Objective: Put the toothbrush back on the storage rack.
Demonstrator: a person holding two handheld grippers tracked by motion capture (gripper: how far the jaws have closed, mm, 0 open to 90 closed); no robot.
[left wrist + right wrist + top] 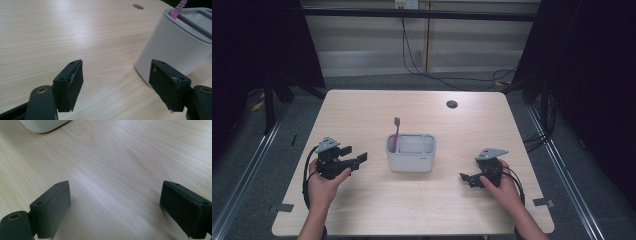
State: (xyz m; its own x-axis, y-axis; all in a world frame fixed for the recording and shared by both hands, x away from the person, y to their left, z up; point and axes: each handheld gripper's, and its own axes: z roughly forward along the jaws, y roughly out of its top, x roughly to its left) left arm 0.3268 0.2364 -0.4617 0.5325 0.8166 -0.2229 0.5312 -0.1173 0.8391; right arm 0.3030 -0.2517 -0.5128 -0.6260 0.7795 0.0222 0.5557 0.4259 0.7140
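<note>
Light wood covers the table (362, 115), and near its middle stands a white holder (410, 153) with a grey top that has several compartments. A pink toothbrush (396, 133) stands upright in the left compartment of the holder, its head up. On the front wall of the holder there is a small dark mark, maybe a logo, but it is too small to read. Far on the table lies a dark round hole cover (452, 104).

The left gripper (354, 156) rests in the left hand (323, 186), left of the holder and a little apart from it. Its jaws stand wide apart and nothing is between them; in the left gripper view the holder (180, 42) is just beyond the right jaw.

The right gripper (468, 180) is in the right hand (504, 189), right of the holder. Its jaws are also wide apart above bare wood, with nothing held.
</note>
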